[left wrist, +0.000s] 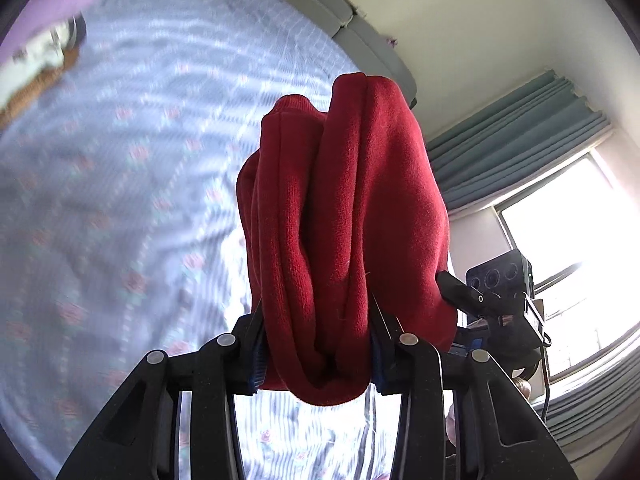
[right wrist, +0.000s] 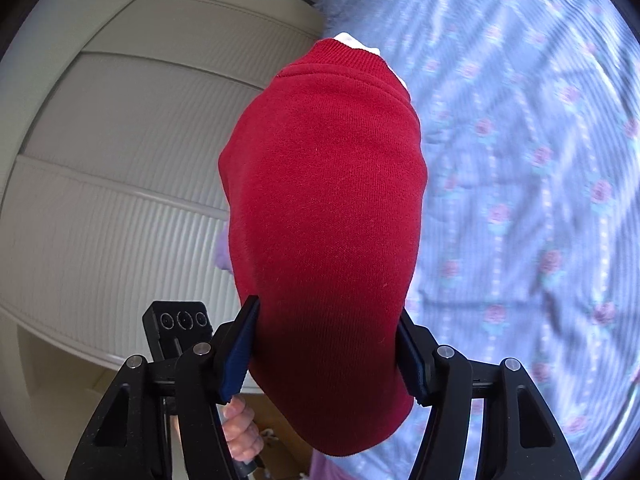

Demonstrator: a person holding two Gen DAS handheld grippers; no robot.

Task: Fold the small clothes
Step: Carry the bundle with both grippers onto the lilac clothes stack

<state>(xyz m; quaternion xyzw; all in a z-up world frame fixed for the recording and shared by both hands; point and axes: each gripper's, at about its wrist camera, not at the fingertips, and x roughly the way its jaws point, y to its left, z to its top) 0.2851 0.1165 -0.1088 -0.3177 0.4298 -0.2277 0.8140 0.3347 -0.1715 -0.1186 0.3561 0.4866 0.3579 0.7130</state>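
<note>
A dark red knitted garment (left wrist: pixel 340 208) is bunched in thick folds and held up off the bed. My left gripper (left wrist: pixel 316 320) is shut on one bundled end, its blue pads pressed into the cloth from both sides. The right wrist view shows the same red garment (right wrist: pixel 328 208) as a smooth rounded bulk with a ribbed hem at the top and a white edge peeking behind it. My right gripper (right wrist: pixel 326 312) is shut on it, jaws standing fairly wide around the thick cloth. The two grippers are close side by side.
Below lies a bed with a blue floral sheet (left wrist: pixel 132 168). A pile of other clothes (left wrist: pixel 44 40), purple, cream and brown, sits at its far left. A grey headboard (left wrist: pixel 360 32), teal curtains (left wrist: pixel 516 128) and white ribbed wardrobe doors (right wrist: pixel 120 160) surround it. A hand (right wrist: pixel 240 432) grips the left tool's handle.
</note>
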